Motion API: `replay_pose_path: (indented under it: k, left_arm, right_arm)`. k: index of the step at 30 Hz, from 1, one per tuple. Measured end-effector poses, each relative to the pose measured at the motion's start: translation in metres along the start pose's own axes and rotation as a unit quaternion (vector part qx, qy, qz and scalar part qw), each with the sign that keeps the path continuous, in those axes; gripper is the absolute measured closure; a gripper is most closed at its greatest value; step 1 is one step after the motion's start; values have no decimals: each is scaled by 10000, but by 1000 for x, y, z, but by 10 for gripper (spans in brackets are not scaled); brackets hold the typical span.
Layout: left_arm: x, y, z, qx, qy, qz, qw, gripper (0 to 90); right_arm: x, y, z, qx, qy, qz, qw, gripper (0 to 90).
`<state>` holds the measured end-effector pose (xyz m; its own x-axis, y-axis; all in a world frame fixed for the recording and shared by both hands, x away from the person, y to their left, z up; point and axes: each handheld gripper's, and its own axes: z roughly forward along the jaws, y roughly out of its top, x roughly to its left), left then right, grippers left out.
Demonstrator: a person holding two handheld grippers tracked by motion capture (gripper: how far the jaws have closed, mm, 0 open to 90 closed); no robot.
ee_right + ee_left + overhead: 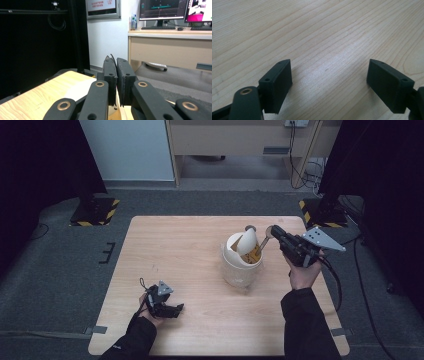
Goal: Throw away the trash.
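Nearest me in the high view, my left gripper (172, 310) lies low over the near-left part of the wooden table (190, 250), held in the left hand (148, 306). Its own view looks straight down at bare wood grain, and there I can see its jaws standing wide apart with nothing between them; from above that gap is too small to judge.

Farther on, right of centre, a cream cup-like container (240, 262) stands upright on the table. A pale egg-shaped piece (246, 242) sticks up out of its mouth, with something yellow tucked beside it that I cannot make out. A thin wooden stick (263, 242) with a round end leans out of it toward the right.

My right gripper (274, 231), held in the right hand (302, 272), is raised just beside the container's right rim, its tip at the top of that stick. In the right gripper view the jaws (116, 75) are pressed nearly together, with a thin dark sliver showing above them; whether they pinch the stick I cannot tell.

Beyond, that view shows a desk (172, 48) with monitors (162, 8) against the far wall.
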<state>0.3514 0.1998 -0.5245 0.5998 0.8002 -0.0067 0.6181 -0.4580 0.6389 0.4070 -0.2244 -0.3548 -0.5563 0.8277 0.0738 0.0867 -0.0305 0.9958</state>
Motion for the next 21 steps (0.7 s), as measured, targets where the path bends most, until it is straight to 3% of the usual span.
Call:
replay_pose_path:
  k: [11,21]
  left_arm:
    - [-1,-1,3,14,22,-38,10000,58]
    - [-2,-1,4,16,30,-47,10000,43]
  right_arm:
    - [2,-26,13,290,-42,-50,9996,867]
    - [11,-48,22,644,-61,-102,9979,865]
